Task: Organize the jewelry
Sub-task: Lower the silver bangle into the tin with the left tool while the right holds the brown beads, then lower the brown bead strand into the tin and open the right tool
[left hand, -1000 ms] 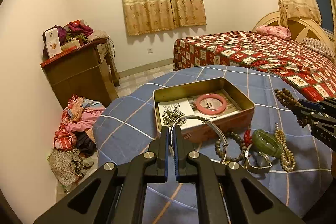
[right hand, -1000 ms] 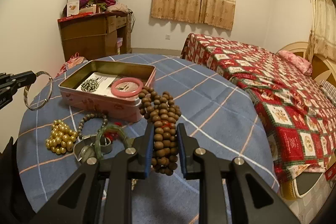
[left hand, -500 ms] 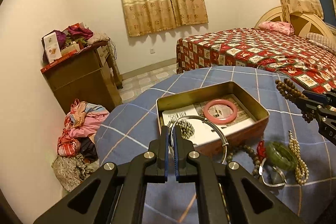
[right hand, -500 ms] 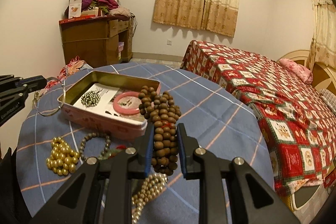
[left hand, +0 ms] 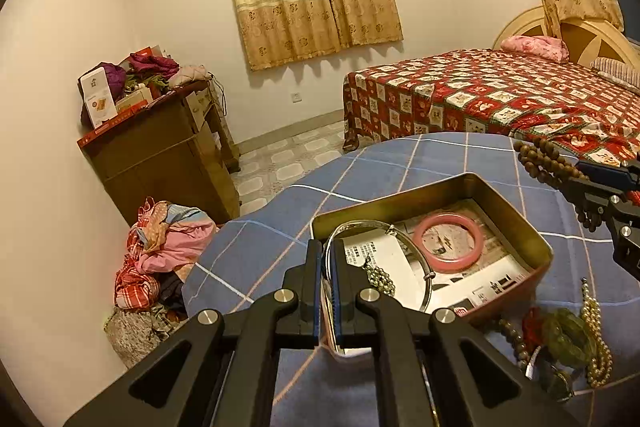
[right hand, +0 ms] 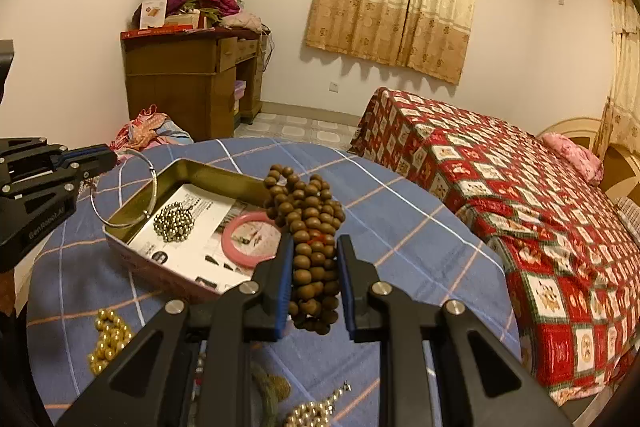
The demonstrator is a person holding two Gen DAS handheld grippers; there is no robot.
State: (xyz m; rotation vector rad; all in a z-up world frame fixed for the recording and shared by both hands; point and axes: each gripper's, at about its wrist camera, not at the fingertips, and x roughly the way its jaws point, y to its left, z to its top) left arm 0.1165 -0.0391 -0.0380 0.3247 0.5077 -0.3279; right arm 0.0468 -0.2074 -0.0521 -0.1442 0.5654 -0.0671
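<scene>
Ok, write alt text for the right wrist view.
The right gripper clamps a bundle of brown wooden beads above a blue checked tablecloth. Behind it sits an open tin holding a pink bangle and a small bead chain. At left, the left gripper holds a silver bangle over the tin's corner.

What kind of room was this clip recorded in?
A bedroom in a home, most likely. A bed with a red patchwork cover stands by curtained windows, a wooden dresser is piled with clothes and boxes, and more clothes lie heaped on the floor.
</scene>
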